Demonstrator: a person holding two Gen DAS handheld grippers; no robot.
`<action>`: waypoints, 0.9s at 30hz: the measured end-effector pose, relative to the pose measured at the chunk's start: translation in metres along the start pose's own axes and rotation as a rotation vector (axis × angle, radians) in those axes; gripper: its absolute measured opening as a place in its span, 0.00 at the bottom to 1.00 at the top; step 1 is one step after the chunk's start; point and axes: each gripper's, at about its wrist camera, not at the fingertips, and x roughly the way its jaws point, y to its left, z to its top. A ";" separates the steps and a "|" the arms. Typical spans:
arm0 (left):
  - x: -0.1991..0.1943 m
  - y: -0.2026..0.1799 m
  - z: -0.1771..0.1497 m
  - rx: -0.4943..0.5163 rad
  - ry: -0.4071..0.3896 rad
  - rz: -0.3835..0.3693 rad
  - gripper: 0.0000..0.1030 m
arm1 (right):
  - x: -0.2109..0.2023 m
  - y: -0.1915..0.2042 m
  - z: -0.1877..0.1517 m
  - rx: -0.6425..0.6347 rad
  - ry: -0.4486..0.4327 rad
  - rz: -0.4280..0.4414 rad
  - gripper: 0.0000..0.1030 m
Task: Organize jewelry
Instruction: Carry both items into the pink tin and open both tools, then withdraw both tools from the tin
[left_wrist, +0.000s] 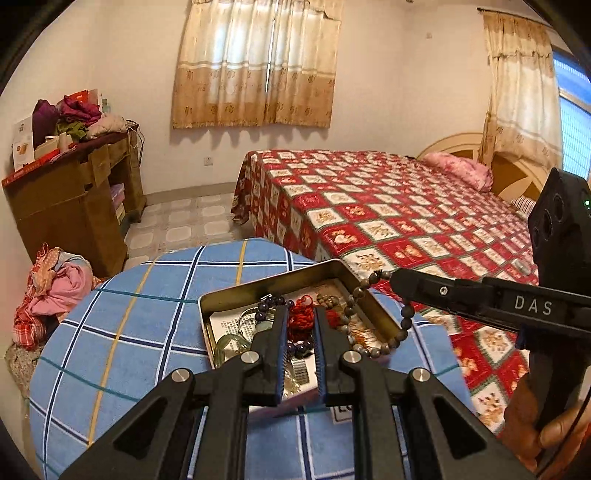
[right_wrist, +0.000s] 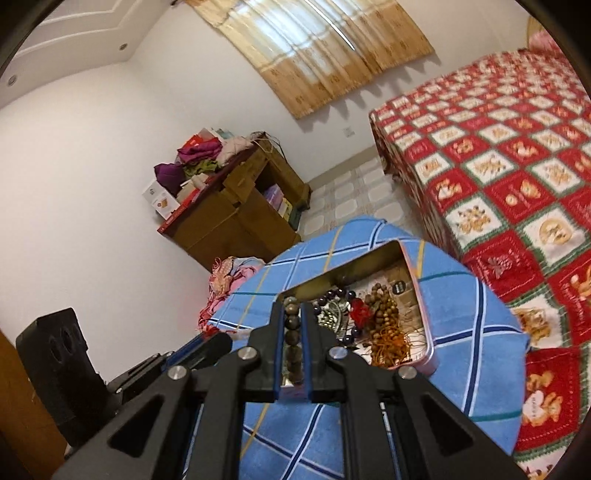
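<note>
A: Step in hand, near end first?

B: Lifting out of storage, by the look of it. Right gripper (right_wrist: 293, 325) clamped nearly shut on a string of round grey-brown wooden beads (left_wrist: 373, 317), looped between the jaws and draped over the near rim of the open rectangular gold metal tin (left_wrist: 280, 275).

A: Left gripper (left_wrist: 301, 325)?

B: Narrowly parted; red knotted cord ornament (left_wrist: 301, 314) between the tips, grip not confirmable.

A: Next move?

B: Probably raise clear, avoiding snags on the dark purple bead bracelet (right_wrist: 338, 295) beyond the fingertips. Then set down on the blue checked cloth (left_wrist: 129, 332).

Both wrist cameras look steeply down, close over the tin (left_wrist: 334, 266) (shared), bed (right_wrist: 498, 155) behind.
</note>
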 end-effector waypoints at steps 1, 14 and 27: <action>0.003 0.000 -0.001 0.002 0.004 0.003 0.12 | 0.004 -0.003 0.000 0.006 0.007 -0.007 0.11; 0.055 0.006 -0.008 0.003 0.094 0.028 0.12 | 0.041 -0.027 -0.006 -0.053 0.060 -0.193 0.11; 0.051 0.013 -0.007 -0.050 0.112 0.110 0.77 | 0.005 -0.014 -0.003 -0.055 -0.073 -0.252 0.77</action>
